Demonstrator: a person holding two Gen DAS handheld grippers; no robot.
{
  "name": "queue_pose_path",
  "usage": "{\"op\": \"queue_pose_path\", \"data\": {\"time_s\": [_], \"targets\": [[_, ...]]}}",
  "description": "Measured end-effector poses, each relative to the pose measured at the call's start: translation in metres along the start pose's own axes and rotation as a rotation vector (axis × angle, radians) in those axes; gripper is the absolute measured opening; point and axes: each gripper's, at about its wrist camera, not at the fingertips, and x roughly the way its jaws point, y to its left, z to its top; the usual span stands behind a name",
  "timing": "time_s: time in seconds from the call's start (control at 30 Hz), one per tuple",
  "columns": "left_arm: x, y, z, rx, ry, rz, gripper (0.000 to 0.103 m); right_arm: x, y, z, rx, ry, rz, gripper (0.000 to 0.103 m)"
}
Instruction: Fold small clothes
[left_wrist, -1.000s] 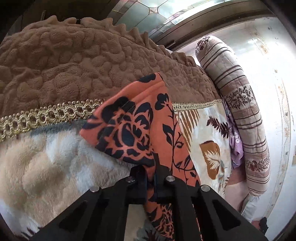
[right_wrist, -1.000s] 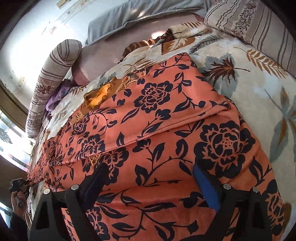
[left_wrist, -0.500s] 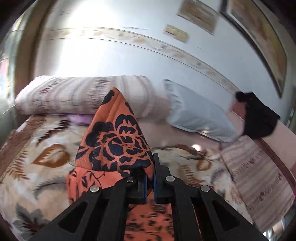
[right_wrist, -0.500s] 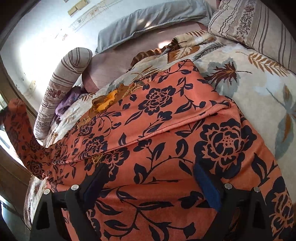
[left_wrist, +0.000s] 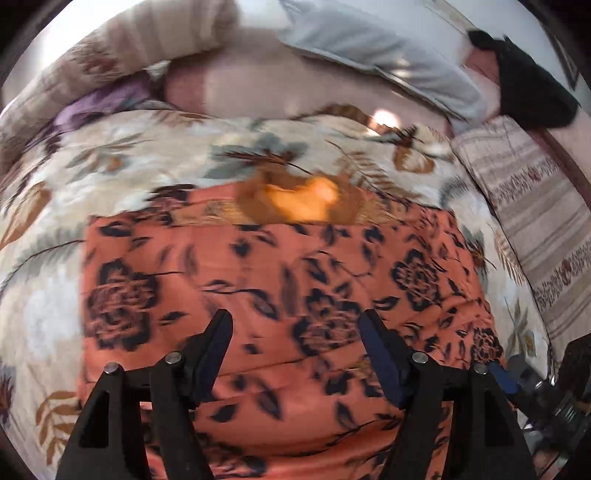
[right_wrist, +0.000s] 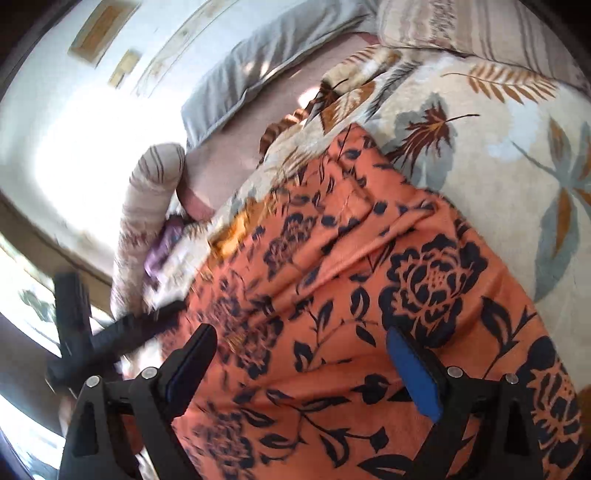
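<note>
The orange floral garment (left_wrist: 288, 295) lies spread on the leaf-print bedspread (left_wrist: 110, 173), filling the centre and bottom of both views. The left tongs (left_wrist: 295, 336) are opening above it, pinching nothing. The right tongs (right_wrist: 299, 365) stand spread over the cloth, empty. A grey pillow (left_wrist: 388, 59) sits at the upper right.

My left tongs (left_wrist: 295, 332): black angular fingers, triangular cutouts, silver screw heads, dark blue pads inside. My right tongs (right_wrist: 301, 349): same black frame, silver screws, brighter blue pad (right_wrist: 415, 376) on one finger.
</note>
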Motion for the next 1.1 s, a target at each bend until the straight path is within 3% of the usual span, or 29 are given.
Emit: {"op": "queue_pose_path", "data": {"time_s": [0.1, 0.17, 0.23, 0.3, 0.33, 0.37, 0.4, 0.43, 0.57, 0.6, 0.67, 0.7, 0.73, 0.8, 0.83, 0.9, 0.97, 1.0, 1.03, 1.07, 1.1], "targets": [[-0.016, 0.07, -0.004, -0.125, -0.046, 0.11, 0.074, -0.002, 0.004, 0.029, 0.045, -0.024, 0.05, 0.095], [-0.01, 0.101, -0.008, -0.21, -0.019, 0.124, 0.074, 0.005, 0.004, 0.054, 0.122, -0.023, 0.08, 0.094], [0.0, 0.123, -0.015, -0.261, -0.003, 0.14, 0.074, 0.013, 0.011, 0.077, 0.188, -0.013, 0.211, 0.095], [0.022, 0.134, -0.023, -0.263, 0.065, 0.161, 0.074, 0.043, 0.014, 0.096, 0.226, 0.085, 0.358, 0.095], [0.031, 0.136, -0.029, -0.251, 0.089, 0.164, 0.074, 0.06, 0.011, 0.099, 0.222, 0.11, 0.324, 0.095], [0.028, 0.133, -0.03, -0.23, 0.059, 0.177, 0.075, 0.077, 0.002, 0.1, 0.216, 0.13, 0.191, 0.095], [0.022, 0.13, -0.029, -0.217, 0.054, 0.19, 0.075, 0.099, -0.017, 0.094, 0.259, 0.208, 0.015, 0.088], [0.017, 0.127, -0.027, -0.213, 0.051, 0.191, 0.075, 0.109, -0.029, 0.089, 0.311, 0.255, -0.006, 0.086], [-0.016, 0.123, -0.016, -0.189, -0.1, 0.16, 0.075, 0.076, 0.017, 0.108, 0.146, 0.152, 0.031, 0.087], [-0.011, 0.123, -0.01, -0.178, -0.082, 0.157, 0.075, 0.073, 0.029, 0.111, 0.097, 0.144, 0.061, 0.089], [0.014, 0.137, -0.005, -0.205, 0.035, 0.107, 0.073, 0.082, 0.041, 0.107, 0.01, 0.183, 0.075, 0.094], [0.029, 0.15, -0.004, -0.251, 0.109, 0.08, 0.047, 0.093, 0.039, 0.099, -0.028, 0.224, 0.036, 0.094], [0.035, 0.158, 0.0, -0.296, 0.13, 0.043, 0.038, 0.107, 0.032, 0.091, -0.058, 0.268, -0.042, 0.094], [0.022, 0.175, 0.011, -0.367, 0.065, -0.082, 0.037, 0.106, 0.03, 0.076, -0.139, 0.209, -0.018, 0.094], [0.016, 0.18, 0.02, -0.374, 0.031, -0.102, 0.037, 0.101, 0.034, 0.071, -0.18, 0.188, -0.012, 0.094], [0.015, 0.18, 0.036, -0.315, -0.014, -0.107, 0.037, 0.097, 0.036, 0.062, -0.241, 0.169, -0.009, 0.094], [0.042, 0.176, 0.044, -0.242, 0.067, -0.092, 0.035, 0.096, 0.034, 0.059, -0.261, 0.152, -0.002, 0.094], [0.065, 0.179, 0.044, -0.225, 0.133, -0.034, 0.029, 0.094, 0.028, 0.06, -0.259, 0.148, 0.0, 0.094], [0.074, 0.186, 0.043, -0.25, 0.121, -0.055, 0.029, 0.092, 0.025, 0.059, -0.255, 0.147, 0.003, 0.094], [0.071, 0.191, 0.045, -0.274, 0.096, -0.055, 0.022, 0.09, 0.023, 0.061, -0.249, 0.151, 0.004, 0.094], [0.066, 0.192, 0.047, -0.275, 0.089, -0.021, 0.019, 0.09, 0.024, 0.064, -0.231, 0.168, -0.006, 0.094]]}}
